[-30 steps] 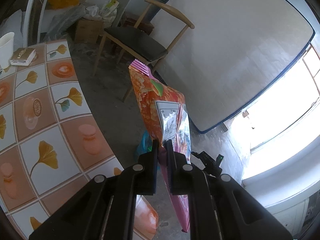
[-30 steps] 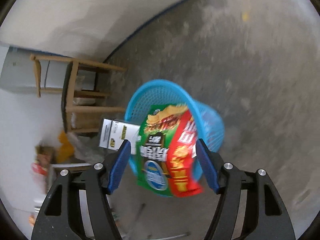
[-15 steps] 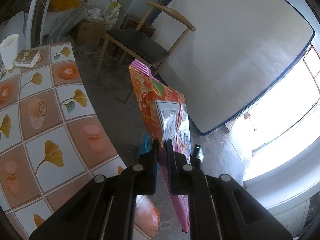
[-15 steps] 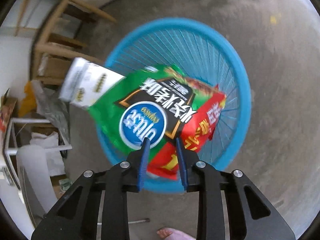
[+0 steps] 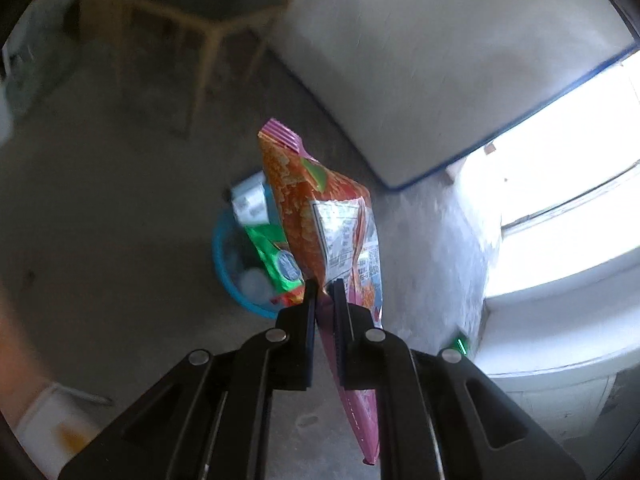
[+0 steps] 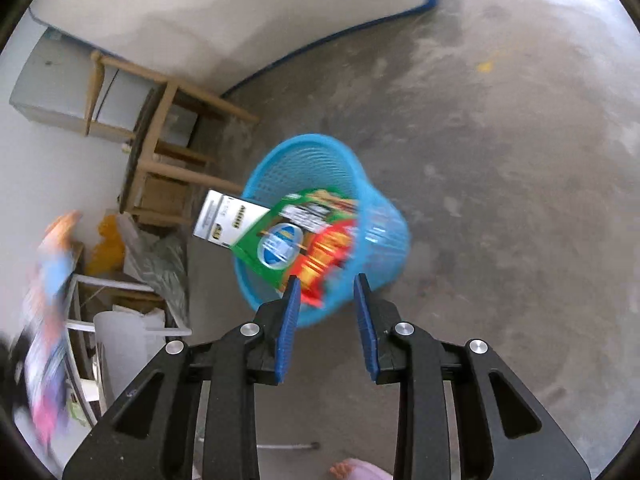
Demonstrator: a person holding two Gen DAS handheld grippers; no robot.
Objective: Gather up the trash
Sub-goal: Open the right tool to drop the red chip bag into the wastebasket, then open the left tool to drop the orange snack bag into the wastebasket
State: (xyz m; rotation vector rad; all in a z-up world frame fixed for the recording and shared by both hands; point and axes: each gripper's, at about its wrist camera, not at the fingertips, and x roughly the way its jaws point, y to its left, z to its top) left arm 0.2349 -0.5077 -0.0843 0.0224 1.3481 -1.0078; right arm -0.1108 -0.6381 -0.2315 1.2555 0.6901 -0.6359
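My left gripper (image 5: pixel 324 286) is shut on the lower edge of an orange and pink snack bag (image 5: pixel 320 216), which stands up above the floor. Behind it on the floor sits a blue mesh basket (image 5: pixel 228 264) holding a green and red snack bag (image 5: pixel 276 256) and a white carton (image 5: pixel 250 204). In the right wrist view my right gripper (image 6: pixel 326 284) hangs above the basket (image 6: pixel 384 232) with its jaws apart and nothing pressed between them. The green bag (image 6: pixel 288 240) leans on the basket's rim beside the carton (image 6: pixel 228 216). The orange bag (image 6: pixel 48 320) shows blurred at the left edge.
A wooden chair (image 6: pixel 160 152) stands left of the basket by a white board with a blue edge (image 6: pixel 360 28). Clutter and a white metal frame (image 6: pixel 120 312) fill the lower left. A person's foot (image 6: pixel 356 470) shows at the bottom. Bare concrete floor (image 6: pixel 500 200) spreads to the right.
The left gripper swung with the orange bag from beside the tiled table to over the floor near the basket. The right gripper let go of the green bag, which now rests in the basket.
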